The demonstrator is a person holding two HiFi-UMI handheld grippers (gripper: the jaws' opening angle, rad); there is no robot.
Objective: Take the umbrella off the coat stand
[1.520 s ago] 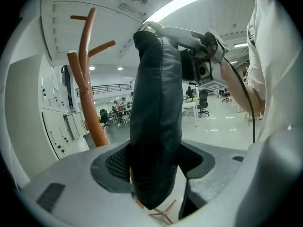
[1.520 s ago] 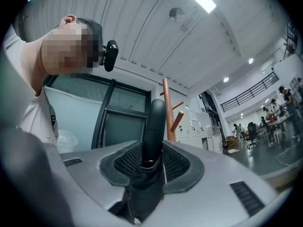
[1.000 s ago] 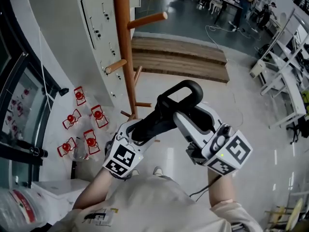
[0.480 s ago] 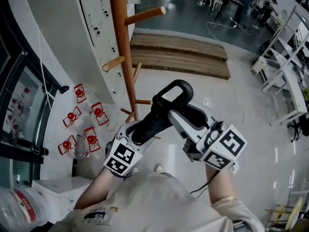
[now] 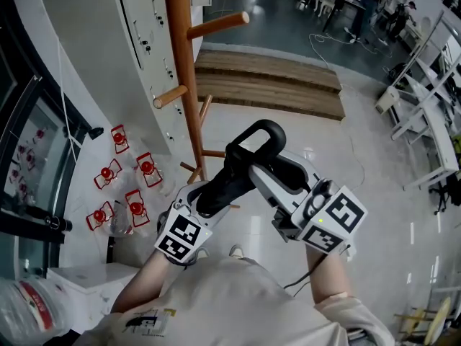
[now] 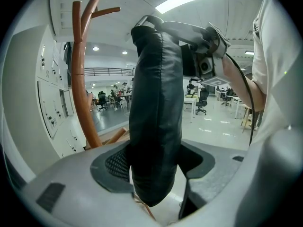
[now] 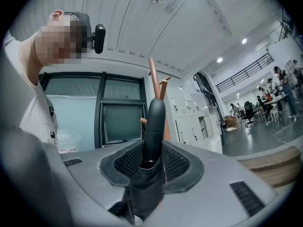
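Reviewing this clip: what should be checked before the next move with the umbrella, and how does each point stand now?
1. Left gripper clamped on the umbrella body: ok.
2. Right gripper clamped on the handle: ok.
3. Umbrella folded shut: ok.
4. Umbrella hanging on no peg of the coat stand: ok.
5. Umbrella touching the stand lower down: cannot tell, hidden behind the grippers.

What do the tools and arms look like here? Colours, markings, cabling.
Left tool and right tool: light grey moulded shells, black textured pads, each carrying a cube of black-and-white square markers. A thin dark cable trails from the right tool. The person wears a pale short-sleeved top.
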